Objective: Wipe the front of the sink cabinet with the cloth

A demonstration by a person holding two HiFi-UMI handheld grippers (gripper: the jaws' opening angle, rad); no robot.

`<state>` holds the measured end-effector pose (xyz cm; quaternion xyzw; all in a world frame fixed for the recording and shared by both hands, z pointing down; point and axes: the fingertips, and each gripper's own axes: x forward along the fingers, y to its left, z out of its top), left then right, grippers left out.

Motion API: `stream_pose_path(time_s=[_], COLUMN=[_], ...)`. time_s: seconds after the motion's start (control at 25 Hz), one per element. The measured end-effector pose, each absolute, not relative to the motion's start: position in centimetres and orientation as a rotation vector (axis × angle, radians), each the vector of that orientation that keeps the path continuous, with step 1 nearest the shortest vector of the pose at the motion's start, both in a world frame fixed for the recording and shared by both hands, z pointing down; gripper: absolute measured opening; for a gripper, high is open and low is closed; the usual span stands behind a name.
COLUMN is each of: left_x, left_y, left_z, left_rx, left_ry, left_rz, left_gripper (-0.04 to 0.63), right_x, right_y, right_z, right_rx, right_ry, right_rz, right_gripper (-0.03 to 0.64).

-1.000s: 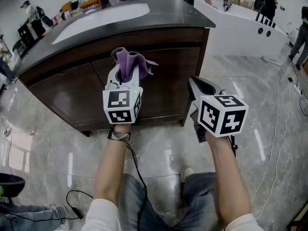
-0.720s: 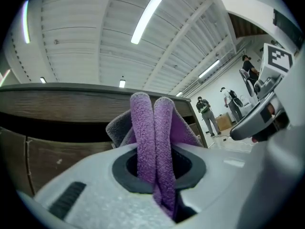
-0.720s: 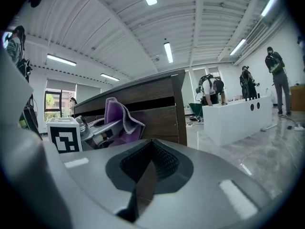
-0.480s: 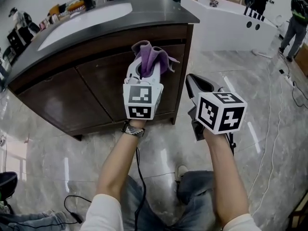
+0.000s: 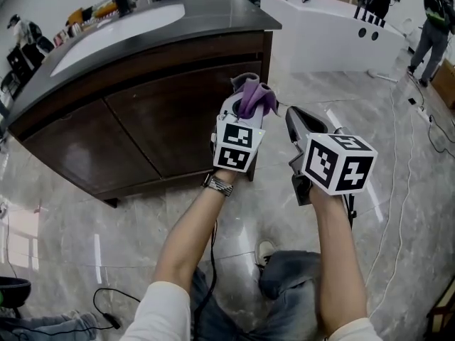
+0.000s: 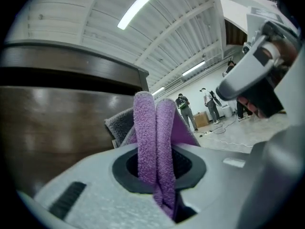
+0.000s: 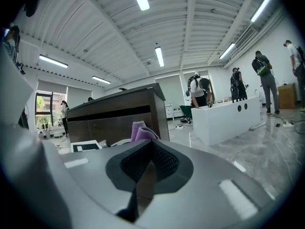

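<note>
A dark wooden sink cabinet [image 5: 142, 123] with a dark top and a white basin [image 5: 114, 27] stands ahead on the left. My left gripper [image 5: 244, 107] is shut on a folded purple cloth [image 5: 254, 96], which it holds at the cabinet's right front corner. In the left gripper view the cloth [image 6: 153, 137] sticks up between the jaws of the left gripper [image 6: 157, 163], with the cabinet front [image 6: 52, 123] close behind. Whether the cloth touches the wood I cannot tell. My right gripper [image 5: 297, 118] hangs beside it on the right, shut and empty; the right gripper [image 7: 144, 168] faces the cabinet [image 7: 119, 120].
A long white counter [image 5: 334, 30] stands behind and to the right, with people near it. Bottles and small items line the back of the cabinet top [image 5: 92, 13]. Cables [image 5: 416, 126] lie on the marble floor at right. A black cord [image 5: 106, 300] lies at lower left.
My left gripper has carried the purple cloth rightwards across the cabinet front, from its middle to the right corner. The right gripper has stayed about where it was.
</note>
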<state>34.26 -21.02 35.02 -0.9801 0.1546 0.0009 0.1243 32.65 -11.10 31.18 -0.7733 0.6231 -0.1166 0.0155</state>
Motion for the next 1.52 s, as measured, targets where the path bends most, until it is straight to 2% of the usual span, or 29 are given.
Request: stream_pose_path(time_s=[0.48, 1.04, 1.52], left_x=[30.1, 15.9, 17.4], left_y=[-23.4, -31.2, -30.6], left_z=[38.5, 40.5, 45.4], left_rx=[-2.896, -2.877, -3.019], left_ry=[0.555, 0.858, 0.79], left_rz=[-0.079, -0.115, -0.118], left_gripper=[0.051, 0.051, 0.051], right_x=[32.1, 29.7, 29.1], right_y=[-10.9, -12.4, -11.7], right_z=[31.6, 33.0, 32.8], right_rx=[-2.475, -2.459, -2.42], right_ry=[1.978, 2.112, 2.123], right_rz=[-0.325, -0.344, -0.367], right_gripper=[0.006, 0.006, 0.006])
